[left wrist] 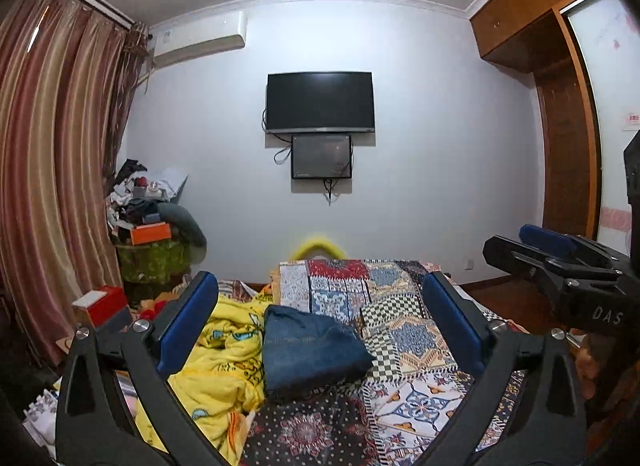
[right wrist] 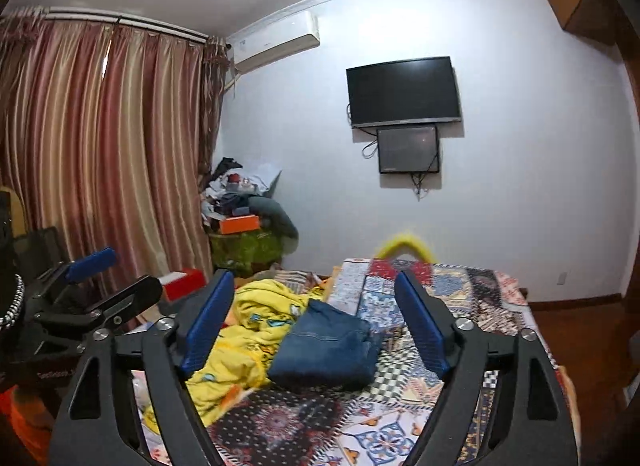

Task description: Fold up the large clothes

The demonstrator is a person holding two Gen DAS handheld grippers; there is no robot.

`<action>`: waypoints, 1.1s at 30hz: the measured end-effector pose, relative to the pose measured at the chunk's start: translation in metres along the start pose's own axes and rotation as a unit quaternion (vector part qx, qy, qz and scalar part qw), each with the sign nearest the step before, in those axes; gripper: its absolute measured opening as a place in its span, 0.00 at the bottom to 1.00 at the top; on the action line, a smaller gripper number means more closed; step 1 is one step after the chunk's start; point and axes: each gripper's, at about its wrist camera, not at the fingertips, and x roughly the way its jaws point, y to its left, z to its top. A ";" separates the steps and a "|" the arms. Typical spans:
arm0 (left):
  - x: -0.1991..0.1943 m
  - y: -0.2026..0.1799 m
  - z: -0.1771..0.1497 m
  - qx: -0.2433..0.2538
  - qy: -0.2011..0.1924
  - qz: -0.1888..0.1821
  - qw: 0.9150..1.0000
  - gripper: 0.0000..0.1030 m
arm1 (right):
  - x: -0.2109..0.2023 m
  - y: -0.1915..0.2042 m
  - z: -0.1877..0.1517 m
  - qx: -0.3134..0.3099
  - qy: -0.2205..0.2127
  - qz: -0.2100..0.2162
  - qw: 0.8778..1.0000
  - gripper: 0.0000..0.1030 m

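Two handheld grippers hover above a bed in a bedroom, both held roughly level and pointing at the far wall. The left gripper (left wrist: 320, 306) has its blue-padded jaws spread wide with nothing between them; the right gripper (right wrist: 314, 304) is likewise agape and empty-handed (each also shows at the edge of the other's view).

Just beyond the fingertips, a pair of blue jeans (left wrist: 310, 350), folded into a compact rectangular bundle, lies on the patchwork bedspread (left wrist: 404, 330), clear of both sets of pads. Touching the bundle's left side is a rumpled yellow blanket (left wrist: 224, 362) with cartoon prints, heaped along the bed's left half.

Past the bed's left edge stands a red-and-white box (left wrist: 102, 302). Farther back, a heap of clothes and an orange box (left wrist: 151, 233) sit atop a green-draped stand in the corner beside striped curtains (left wrist: 52, 169).

On the far white wall hang a dark television (left wrist: 320, 101), a smaller screen (left wrist: 321, 156) directly beneath it, and an air conditioner (left wrist: 200, 39) near the ceiling. A wooden wardrobe (left wrist: 560, 137) fills the right side.
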 end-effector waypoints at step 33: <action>0.007 0.000 -0.013 -0.024 0.011 -0.002 1.000 1.00 | -0.015 -0.005 -0.011 0.015 0.012 -0.039 0.999 1.00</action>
